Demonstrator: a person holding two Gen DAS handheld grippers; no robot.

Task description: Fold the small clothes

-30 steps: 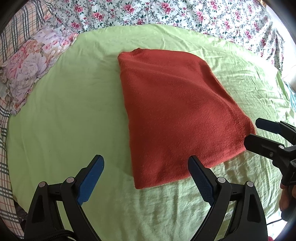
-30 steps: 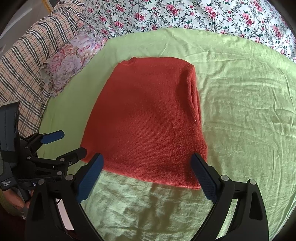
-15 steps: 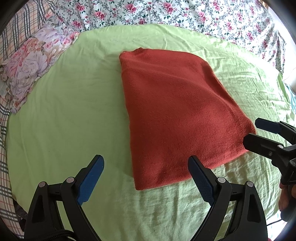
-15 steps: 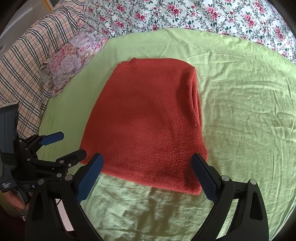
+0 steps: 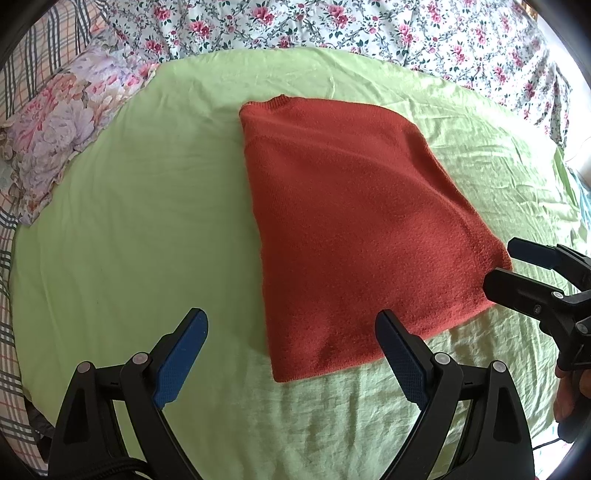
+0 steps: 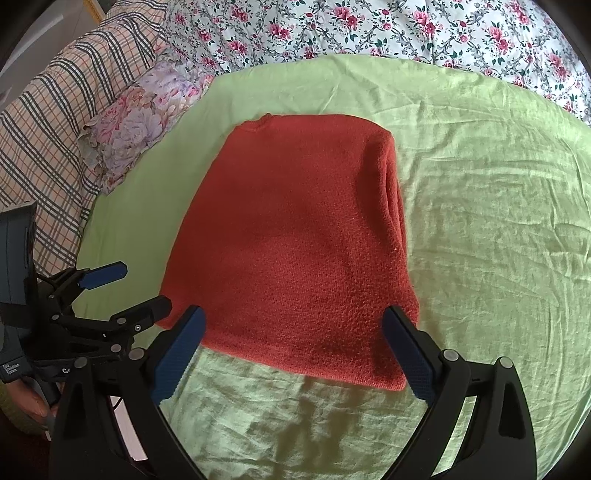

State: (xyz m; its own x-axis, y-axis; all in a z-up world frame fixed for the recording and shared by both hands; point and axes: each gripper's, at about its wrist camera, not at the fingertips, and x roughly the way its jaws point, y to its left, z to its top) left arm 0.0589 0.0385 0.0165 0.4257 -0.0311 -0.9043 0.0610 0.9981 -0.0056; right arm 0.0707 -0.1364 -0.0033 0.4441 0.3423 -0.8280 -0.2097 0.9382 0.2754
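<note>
A rust-red knit garment (image 5: pixel 351 229) lies folded flat on a light green sheet (image 5: pixel 129 221), its collar at the far end. My left gripper (image 5: pixel 291 347) hovers open over the garment's near left corner, nothing between its blue pads. In the right wrist view the same garment (image 6: pixel 295 240) fills the middle, folded edge along its right side. My right gripper (image 6: pixel 293 347) is open above the near hem, straddling it without touching. The right gripper (image 5: pixel 517 266) also shows at the garment's near right corner, and the left gripper (image 6: pixel 122 291) shows open by the near left corner.
A floral pillow (image 5: pixel 62 125) lies at the far left on a plaid cover (image 6: pixel 44 122). A flowered bedspread (image 5: pixel 332 26) runs along the far side. The green sheet (image 6: pixel 498 221) stretches wide to the right of the garment. A hand (image 5: pixel 569 402) holds the right gripper's handle.
Both grippers have edged slightly forward toward the garment's near hem. The garment itself has not moved, and both stay open.
</note>
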